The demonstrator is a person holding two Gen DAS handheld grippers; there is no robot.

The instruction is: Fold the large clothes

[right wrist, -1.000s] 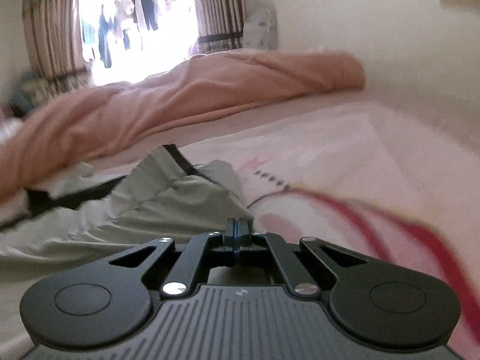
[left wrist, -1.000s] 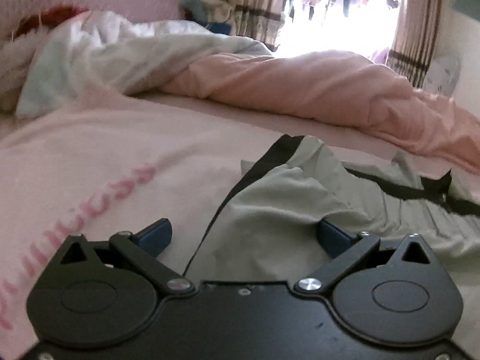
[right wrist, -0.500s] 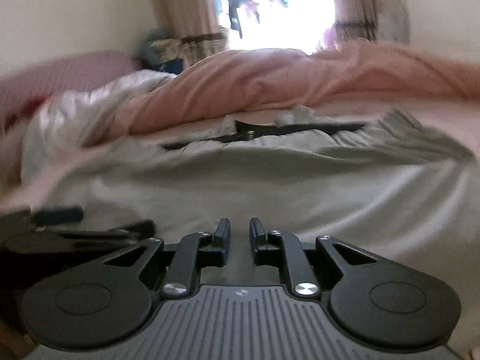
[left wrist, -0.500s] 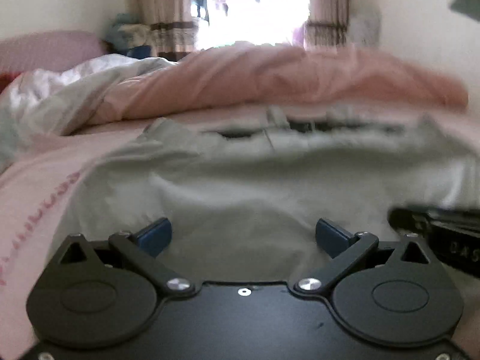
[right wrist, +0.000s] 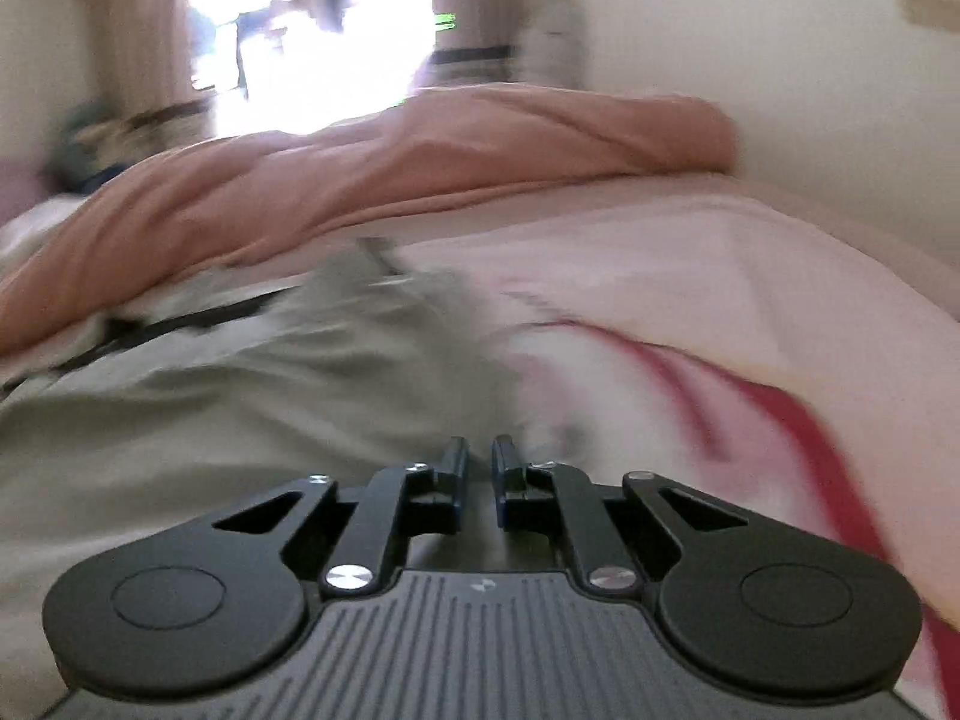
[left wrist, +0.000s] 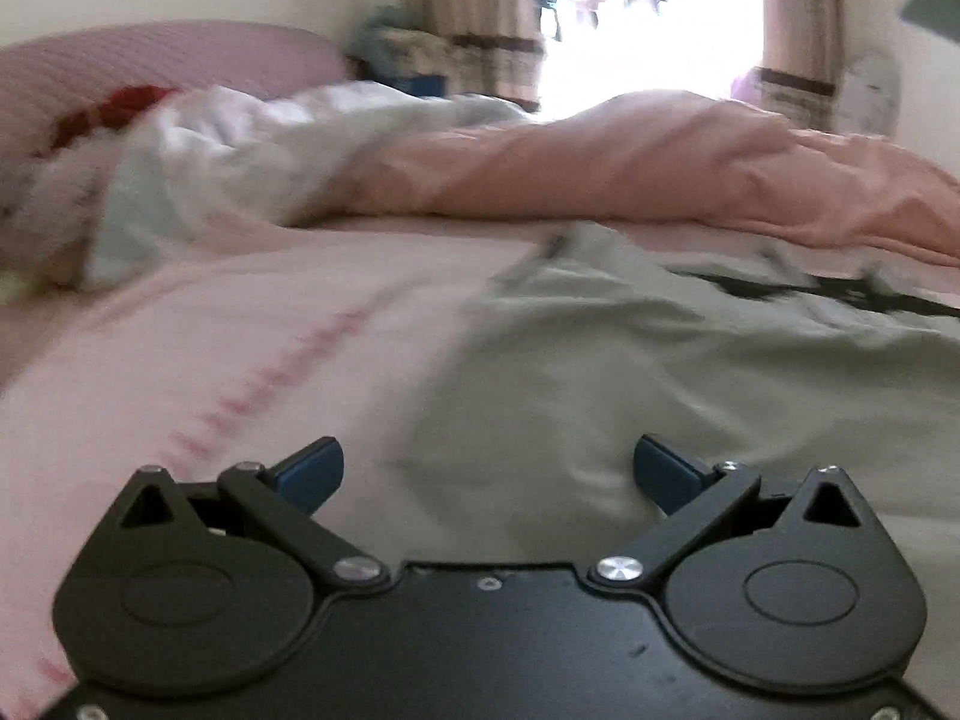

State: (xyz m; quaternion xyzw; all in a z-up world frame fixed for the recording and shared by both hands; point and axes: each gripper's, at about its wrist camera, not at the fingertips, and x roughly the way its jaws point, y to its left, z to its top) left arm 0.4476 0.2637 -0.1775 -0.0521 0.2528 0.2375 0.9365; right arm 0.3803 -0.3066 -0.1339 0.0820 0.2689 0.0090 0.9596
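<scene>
Left wrist view first: the left gripper (left wrist: 489,468) has its jaws spread wide, holding nothing, hovering low over the near edge of the grey garment (left wrist: 690,372). The garment lies spread and wrinkled on the pink bed sheet (left wrist: 240,330), with a black band (left wrist: 840,294) running along its far side. Behind it there's a bunched pink duvet (left wrist: 660,162), and off to the left a white blanket (left wrist: 240,150) and pink headboard (left wrist: 150,54) that only this camera catches.

Right wrist view: the right gripper (right wrist: 480,468) has its jaws nearly together with a narrow gap left, and nothing looks pinched between them. It sits right over the garment (right wrist: 240,396) at its right edge, where a red pattern (right wrist: 750,396) on the sheet (right wrist: 690,276) shows. The duvet (right wrist: 390,168) runs across behind. Pretty blurry here.
</scene>
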